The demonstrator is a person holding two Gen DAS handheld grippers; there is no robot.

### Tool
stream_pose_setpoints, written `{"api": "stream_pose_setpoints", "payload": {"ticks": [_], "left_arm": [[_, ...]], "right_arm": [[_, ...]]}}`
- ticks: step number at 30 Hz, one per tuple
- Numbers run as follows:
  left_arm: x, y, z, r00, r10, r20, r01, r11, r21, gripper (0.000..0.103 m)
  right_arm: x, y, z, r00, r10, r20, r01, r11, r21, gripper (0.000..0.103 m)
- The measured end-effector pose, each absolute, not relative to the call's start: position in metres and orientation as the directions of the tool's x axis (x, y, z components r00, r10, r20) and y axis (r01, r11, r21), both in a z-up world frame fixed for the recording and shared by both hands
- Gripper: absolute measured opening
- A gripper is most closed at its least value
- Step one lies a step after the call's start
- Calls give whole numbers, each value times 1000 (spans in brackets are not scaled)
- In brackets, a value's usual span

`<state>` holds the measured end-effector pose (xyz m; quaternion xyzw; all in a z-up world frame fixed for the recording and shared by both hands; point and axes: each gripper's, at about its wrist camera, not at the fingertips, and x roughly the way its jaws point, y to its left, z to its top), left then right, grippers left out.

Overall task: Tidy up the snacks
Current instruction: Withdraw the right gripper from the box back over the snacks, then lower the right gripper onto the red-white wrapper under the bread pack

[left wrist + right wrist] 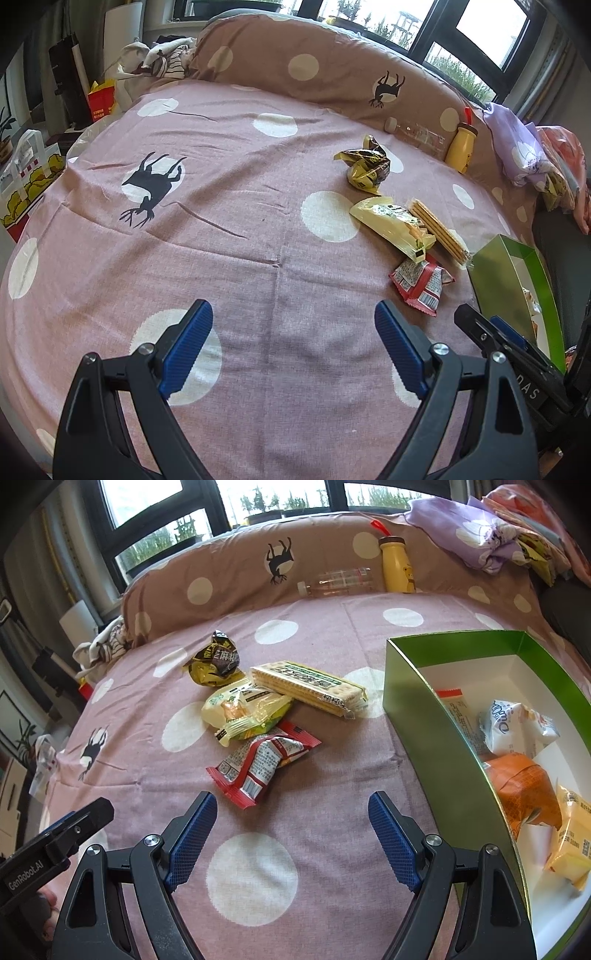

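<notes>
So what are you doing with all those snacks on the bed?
A person holds two grippers, tidying snacks into the green box. A few packets already lie inside it. Four wait on the bedspread, the red packet nearest. The left gripper and right gripper are open, holding nothing.

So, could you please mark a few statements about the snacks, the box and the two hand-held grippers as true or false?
1. The green box already holds several snack packets. True.
2. The right hand-held gripper is clamped on the red packet. False: its jaws are open and empty, with the packet lying beyond its fingertips.
3. The cracker pack rests partly on the pale yellow packet. True.
4. The yellow bottle lies flat inside the box. False: it stands upright against the brown pillow.
5. The left hand-held gripper holds nothing. True.
</notes>
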<state>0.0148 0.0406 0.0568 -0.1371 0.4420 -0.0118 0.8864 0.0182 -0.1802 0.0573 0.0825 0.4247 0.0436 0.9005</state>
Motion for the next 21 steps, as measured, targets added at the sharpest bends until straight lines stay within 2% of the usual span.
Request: {"api": "stream_pose_setpoints", "payload": {"ticks": [8,14,18,21], "left_arm": [[14,42,65,612,-224,-759,-57,944,-324,90],[20,45,64,611,-189,-768,-85,950,-302,90],[21,53,65,618,-146,-772,-121,953,-277,90],[20,52,65,620,-121,-775,-123,961,-249,90]], "right_arm": [[31,-165,72,623,175,-762,-71,983,168,84],[75,-141,69,587,106,-803,-97,993,61,84],[100,-126,42,529,76,-845,-147,989,-3,84],[114,-125,20,507,-2,-862,-107,992,-65,84]]}}
